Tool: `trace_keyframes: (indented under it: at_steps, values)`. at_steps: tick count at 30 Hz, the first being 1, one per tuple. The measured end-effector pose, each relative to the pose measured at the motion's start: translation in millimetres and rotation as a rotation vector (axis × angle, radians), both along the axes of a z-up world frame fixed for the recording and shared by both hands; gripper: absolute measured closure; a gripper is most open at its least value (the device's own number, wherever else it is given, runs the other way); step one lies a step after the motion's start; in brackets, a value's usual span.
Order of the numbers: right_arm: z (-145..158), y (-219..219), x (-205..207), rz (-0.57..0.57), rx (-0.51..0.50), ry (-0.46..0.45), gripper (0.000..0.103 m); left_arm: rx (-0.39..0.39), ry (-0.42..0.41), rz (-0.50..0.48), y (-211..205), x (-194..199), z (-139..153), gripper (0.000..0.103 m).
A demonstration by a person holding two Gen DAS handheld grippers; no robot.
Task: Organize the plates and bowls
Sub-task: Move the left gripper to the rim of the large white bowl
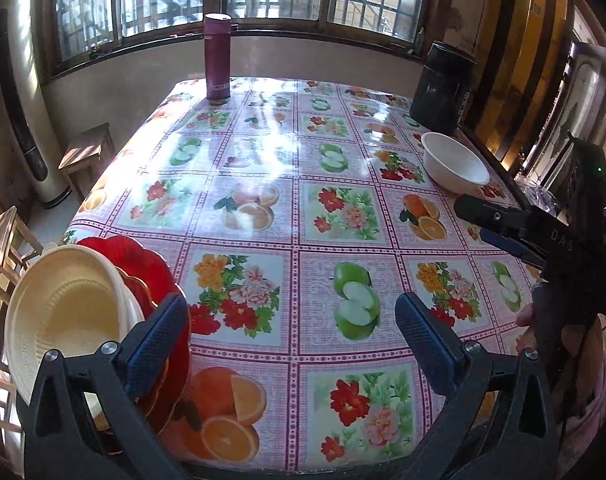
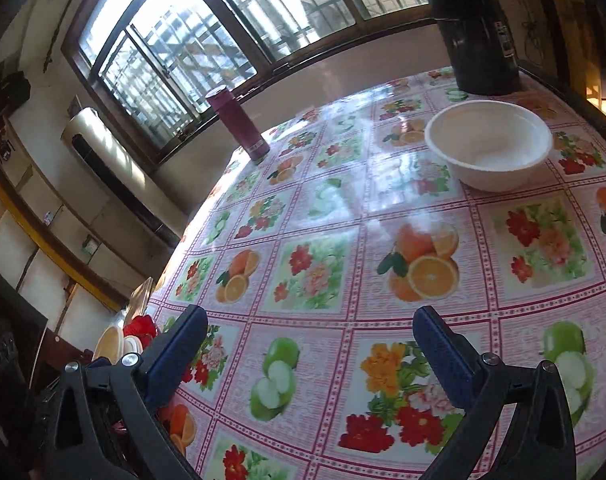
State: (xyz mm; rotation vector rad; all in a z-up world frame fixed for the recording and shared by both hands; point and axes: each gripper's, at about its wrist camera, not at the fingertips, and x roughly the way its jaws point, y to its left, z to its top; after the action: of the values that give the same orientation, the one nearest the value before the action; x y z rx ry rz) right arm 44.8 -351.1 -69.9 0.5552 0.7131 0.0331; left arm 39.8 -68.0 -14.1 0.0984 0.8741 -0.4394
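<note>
Left wrist view: the left gripper (image 1: pixel 291 320) is wide open, with nothing between its two blue fingers (image 1: pixel 159 332). It hangs over the near edge of a table (image 1: pixel 263 168) with a shiny cloth of fruit and flowers. There is one white bowl (image 1: pixel 455 162) on the far right side of the table, round, deep and empty, standing upright. At the near left edge stands a stack: one cream bowl (image 1: pixel 63 312) tilted up on its side, with one red plate (image 1: pixel 143 264) behind it. One purple bottle (image 1: pixel 218 62) stands at the far edge, and one black pot (image 1: pixel 443 84) at the far right corner. The right gripper (image 1: pixel 487 224) pokes in from the right, released too.

Right wrist view: the right gripper (image 2: pixel 311 344) is spread wide and holds nothing. The white bowl (image 2: pixel 489 146) sits ahead on the right, near the black pot (image 2: pixel 479 32). The bottle (image 2: pixel 239 122) stands far left. The cream bowl (image 2: pixel 109 342) and red plate (image 2: pixel 141 326) peek out at the left table edge.
</note>
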Motion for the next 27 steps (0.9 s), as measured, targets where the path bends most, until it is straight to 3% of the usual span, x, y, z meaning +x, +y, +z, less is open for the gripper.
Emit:
trace_keyframes:
  at_steps: [7,16,23,27]
  values:
    - [-14.2,-93.3,-24.3,-0.189,0.066,0.021,0.000,0.033,0.105,-0.102,-59.2,14.3,-5.4,0.000]
    - [12.6,-173.1,-20.7,-0.315,0.081,-0.035,0.000,0.048,0.123,-0.194,-124.5,54.2,26.1,0.000]
    - [41.0,-202.6,7.9,-0.346,0.162,-0.120,0.000,0.058,-0.033,-0.202,-164.1,86.6,94.4,0.000]
    - [63.4,-209.6,19.4,-0.342,0.176,-0.213,0.000,-0.030,-0.124,-0.198,-172.2,97.3,138.8,0.000]
